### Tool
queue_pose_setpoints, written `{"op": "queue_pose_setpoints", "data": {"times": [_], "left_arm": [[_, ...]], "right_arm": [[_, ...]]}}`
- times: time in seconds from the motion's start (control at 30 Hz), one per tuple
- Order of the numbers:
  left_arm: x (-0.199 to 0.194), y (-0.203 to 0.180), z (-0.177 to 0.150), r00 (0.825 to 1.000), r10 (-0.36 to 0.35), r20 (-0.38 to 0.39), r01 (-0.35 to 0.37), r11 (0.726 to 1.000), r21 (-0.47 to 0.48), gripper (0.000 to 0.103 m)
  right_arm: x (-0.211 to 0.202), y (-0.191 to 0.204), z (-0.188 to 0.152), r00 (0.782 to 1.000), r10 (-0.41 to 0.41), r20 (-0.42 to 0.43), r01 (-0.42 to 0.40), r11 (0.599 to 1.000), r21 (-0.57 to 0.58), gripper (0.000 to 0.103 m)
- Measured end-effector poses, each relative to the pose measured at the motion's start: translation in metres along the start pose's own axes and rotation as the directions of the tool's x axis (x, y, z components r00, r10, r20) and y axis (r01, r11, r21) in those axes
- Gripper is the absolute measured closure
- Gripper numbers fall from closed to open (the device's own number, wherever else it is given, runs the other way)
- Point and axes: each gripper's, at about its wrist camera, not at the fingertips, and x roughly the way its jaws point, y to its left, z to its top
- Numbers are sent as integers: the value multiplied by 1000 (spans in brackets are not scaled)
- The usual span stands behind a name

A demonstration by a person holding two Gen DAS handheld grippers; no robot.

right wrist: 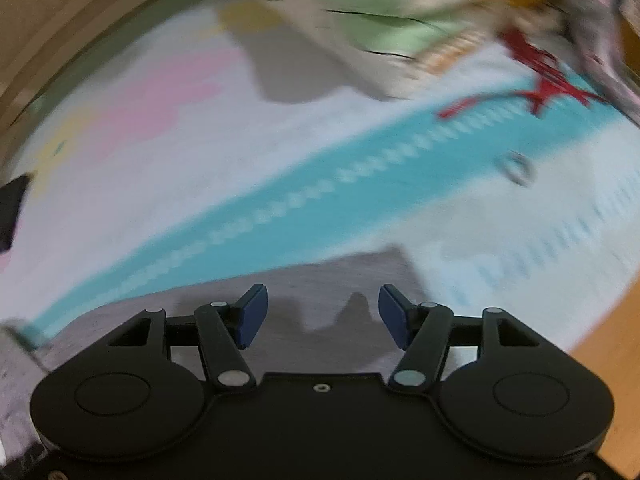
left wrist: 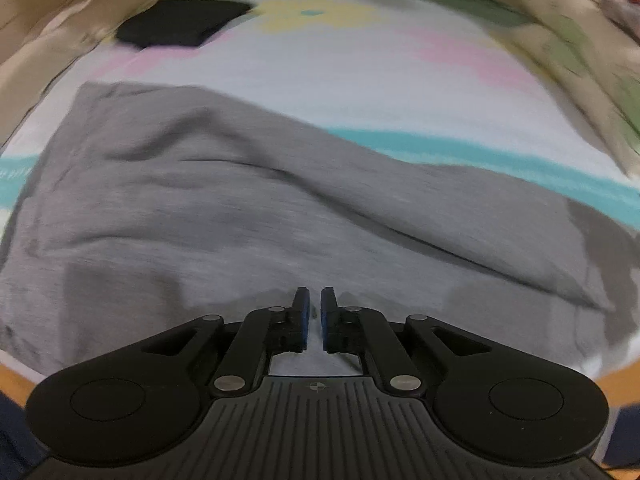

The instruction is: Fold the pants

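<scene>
Grey pants (left wrist: 240, 200) lie spread and creased over a white patterned mat (left wrist: 360, 80), filling the lower half of the left wrist view. My left gripper (left wrist: 314, 300) hovers over their near part, its blue pads a narrow slit apart with nothing between them. In the right wrist view only a corner of the pants (right wrist: 352, 272) shows, lying by the mat's teal stripe (right wrist: 280, 208). My right gripper (right wrist: 322, 300) stands wide open above that corner, holding nothing. Both views are motion-blurred.
A black item (left wrist: 180, 24) lies at the mat's far left. A green and white cloth pile (right wrist: 380, 20), a red item (right wrist: 536, 76) and a small ring (right wrist: 516, 168) sit at the far right. A wooden surface (right wrist: 600, 360) borders the mat's near edge.
</scene>
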Motion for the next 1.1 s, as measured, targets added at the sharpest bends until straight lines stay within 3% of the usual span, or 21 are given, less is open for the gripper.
{"op": "queue_pose_setpoints", "data": {"times": [0.13, 0.23, 0.33, 0.47, 0.57, 0.7, 0.8, 0.9, 0.97, 1.1], "left_arm": [[11, 48, 30, 994, 110, -15, -111, 991, -82, 89], [18, 74, 44, 990, 135, -27, -137, 986, -90, 83], [34, 90, 45, 982, 175, -77, -177, 984, -17, 83], [49, 107, 27, 972, 174, -158, -163, 984, 77, 83], [45, 115, 23, 981, 132, -141, -120, 989, 91, 82], [40, 134, 33, 980, 89, -177, -90, 996, 1, 82], [29, 147, 45, 980, 131, -148, -132, 991, 2, 81], [27, 160, 54, 970, 203, -130, -201, 979, 28, 76], [28, 171, 58, 970, 203, -135, -205, 979, -1, 75], [26, 178, 53, 979, 149, -138, -159, 985, -61, 75]], "right_arm": [[6, 57, 6, 997, 82, 11, -81, 990, -118, 37], [10, 103, 7, 987, 160, 6, -155, 967, -201, 37], [15, 149, 4, 973, 230, -8, -223, 933, -284, 37], [22, 205, -12, 944, 326, -57, -322, 868, -378, 37], [21, 253, -44, 916, 379, -133, -389, 754, -529, 37], [14, 309, -107, 892, 414, -180, -402, 548, -734, 38], [3, 335, -162, 868, 451, -209, -393, 366, -843, 45], [-2, 354, -216, 854, 477, -210, -337, 199, -920, 45], [-2, 361, -248, 846, 485, -222, -315, 117, -942, 45], [7, 371, -304, 847, 483, -221, -247, -10, -969, 46]]}}
